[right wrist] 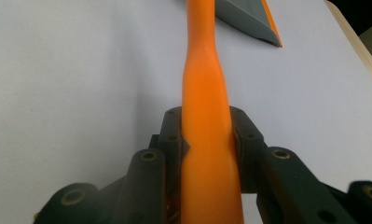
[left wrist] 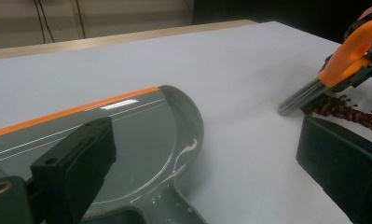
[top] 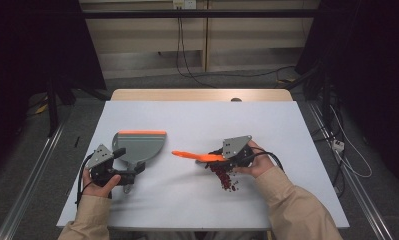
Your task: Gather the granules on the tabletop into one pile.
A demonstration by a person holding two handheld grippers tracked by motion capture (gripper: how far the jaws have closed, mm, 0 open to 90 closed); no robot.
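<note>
1. I am clamping the right gripper [right wrist: 207, 140] on the orange brush [top: 197, 156] beside the red bits [top: 226, 179]; a hard sweep risks scattering them.
2. My left gripper [left wrist: 211, 158] is gaping, jaws straddling the grey dustpan [top: 139, 145], which lies well apart and unheld, so it could slide.

On the table [top: 197, 117], the dustpan [top: 139, 145] lies left, the brush [top: 197, 156] right, beans [top: 226, 179] just nearer.
</note>
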